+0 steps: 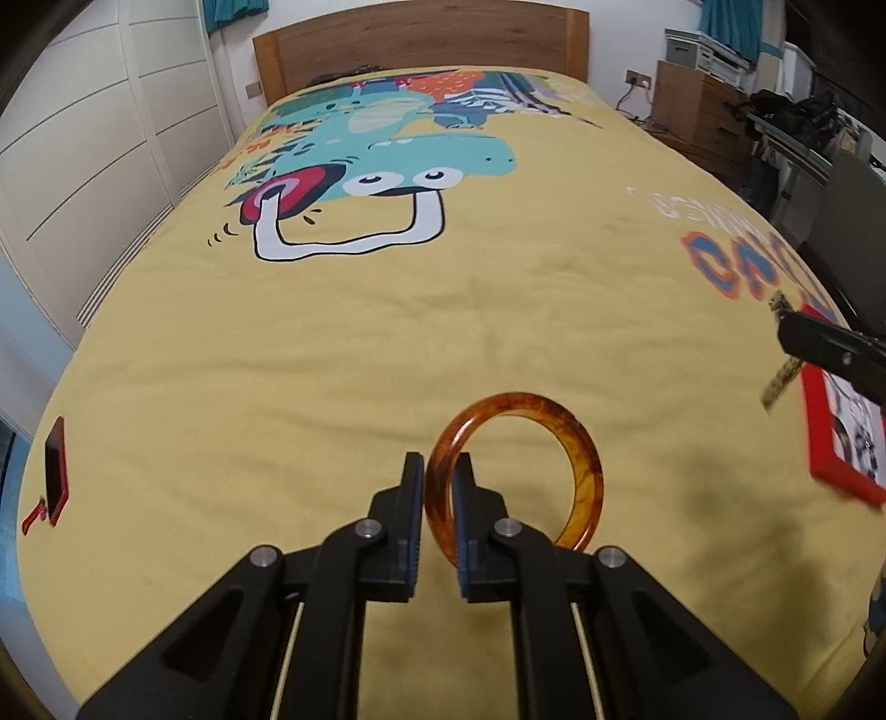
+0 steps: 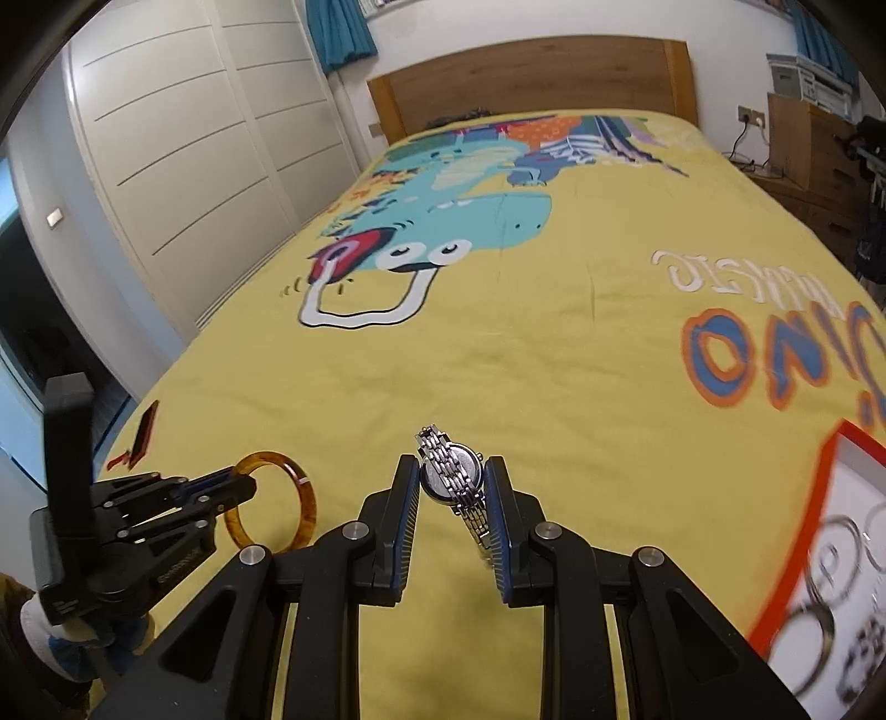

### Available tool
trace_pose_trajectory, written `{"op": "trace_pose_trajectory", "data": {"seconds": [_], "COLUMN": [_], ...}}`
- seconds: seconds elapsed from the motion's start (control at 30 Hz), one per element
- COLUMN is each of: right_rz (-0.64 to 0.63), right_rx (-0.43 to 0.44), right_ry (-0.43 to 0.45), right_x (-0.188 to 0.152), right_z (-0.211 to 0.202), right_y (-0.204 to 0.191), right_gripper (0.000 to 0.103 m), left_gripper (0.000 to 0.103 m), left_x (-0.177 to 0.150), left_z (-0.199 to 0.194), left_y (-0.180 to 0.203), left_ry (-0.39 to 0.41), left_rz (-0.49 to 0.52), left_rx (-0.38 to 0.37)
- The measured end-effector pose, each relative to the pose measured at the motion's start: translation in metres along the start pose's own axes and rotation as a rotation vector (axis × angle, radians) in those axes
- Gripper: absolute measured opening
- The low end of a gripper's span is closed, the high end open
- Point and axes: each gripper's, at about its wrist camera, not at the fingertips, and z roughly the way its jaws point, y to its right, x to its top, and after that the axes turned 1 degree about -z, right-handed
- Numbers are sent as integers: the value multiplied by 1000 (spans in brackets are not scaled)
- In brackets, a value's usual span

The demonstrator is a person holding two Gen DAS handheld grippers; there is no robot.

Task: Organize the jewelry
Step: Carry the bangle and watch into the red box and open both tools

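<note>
Bed (image 1: 387, 343) — covered by a yellow spread printed with a teal cartoon dinosaur and orange lettering; a wooden headboard (image 1: 421, 50) is seen at the far end, white wardrobe doors (image 1: 99, 166) along one side.

Red box (image 2: 797, 559) — laid on the spread at the right edge, white-lined, with rings and other small pieces blurred inside; the contents cannot be told apart.

Red flat case (image 1: 55, 471) — laid near the left edge of the bed, well apart from the box.

Left gripper (image 1: 440, 471) — nearly closed, its pads clamped on the rim of an amber bangle (image 1: 581, 459); the bangle is held upright above the spread, clear of the fabric.

Right gripper (image 2: 451, 471) — partly closed on a silver wristwatch (image 2: 451, 476); the round case is pinched between the pads, and the metal link band is seen running above and below the case. The watch is carried above the spread, left of the red box.
</note>
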Motion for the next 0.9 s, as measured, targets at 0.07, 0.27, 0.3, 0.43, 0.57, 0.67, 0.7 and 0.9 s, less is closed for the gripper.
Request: {"op": "trace_pose_trajectory", "data": {"seconds": [0.07, 0.27, 0.3, 0.43, 0.57, 0.67, 0.7, 0.9], "right_rz": [3, 20, 25, 49, 85, 117, 129, 199], "right_rx": [-3, -15, -17, -40, -76, -121, -135, -242], "right_ry": [15, 44, 49, 63, 75, 82, 83, 79], "right_x": [-10, -47, -52, -73, -88, -96, -98, -103], "right_z": [-22, -76, -83, -114, -137, -153, -157, -174], "right_y": [-5, -9, -8, 7, 35, 66, 75, 155], "right_gripper": [23, 23, 23, 23, 23, 23, 24, 24], "left_gripper": [9, 9, 9, 9, 9, 9, 9, 9], "left_x": [-8, -27, -29, -33, -32, -27, -24, 1], "left_z": [-14, -50, -55, -71, -78, -78, -77, -65], "left_y": [5, 29, 35, 62, 98, 130, 143, 221], "left_ry": [9, 21, 24, 28, 24, 19, 18, 20], "left_rz": [7, 26, 33, 65, 109, 144, 156, 232], "left_rx": [-4, -46, -53, -87, -127, -167, -181, -252]}}
